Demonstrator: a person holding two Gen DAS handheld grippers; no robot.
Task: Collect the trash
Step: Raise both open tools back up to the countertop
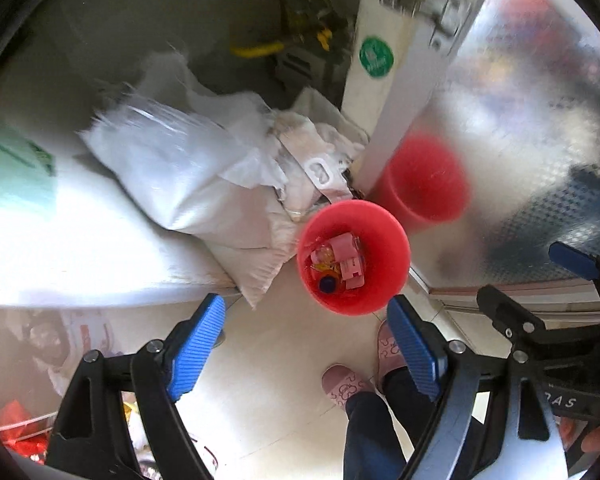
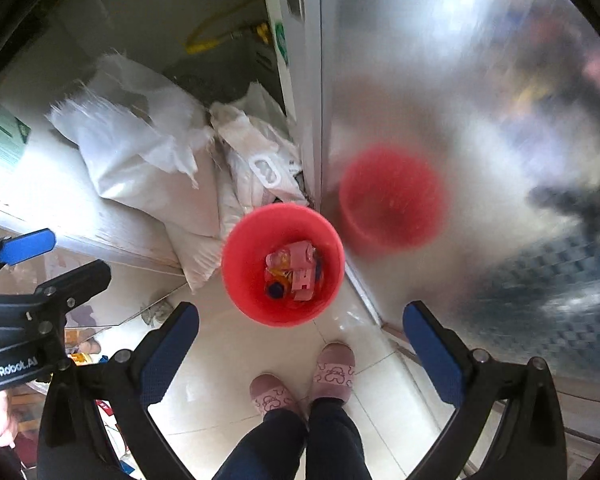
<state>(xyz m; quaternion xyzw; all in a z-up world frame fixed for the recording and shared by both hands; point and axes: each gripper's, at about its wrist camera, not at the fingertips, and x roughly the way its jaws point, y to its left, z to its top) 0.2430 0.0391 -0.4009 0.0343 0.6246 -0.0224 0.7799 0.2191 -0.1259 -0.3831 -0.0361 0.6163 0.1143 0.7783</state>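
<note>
**mopbucket_dan:** So which step is this? Both hand-held grippers hang over the red bin (image 2: 283, 265) on the floor, and neither carries anything.

**tileguy77:** Looks like the drop-off end of a round to me. The left hand-held gripper (image 1: 306, 346) is spread wide with nothing between its blue pads, and the right hand-held gripper (image 2: 302, 354) is the same, released and empty. The trash (image 2: 294, 270) already sits at the bottom of the bin: pink wrappers, a blue cap, some orange bits.

**mopbucket_dan:** Where's the bin exactly?

**tileguy77:** On the tiled floor, right by the shiny metal door (image 2: 480, 128), which mirrors it as a red blur. White sacks (image 1: 180, 168) are piled just beside it, at the foot of the white counter (image 1: 80, 248).

**mopbucket_dan:** Pose?

**tileguy77:** Both point steeply down, side by side, above the person's pink slippers (image 2: 304, 380).

**mopbucket_dan:** Next move?

**tileguy77:** My guess: turn away and find more litter. There's clutter low at the left edge, too blurry to name.
</note>
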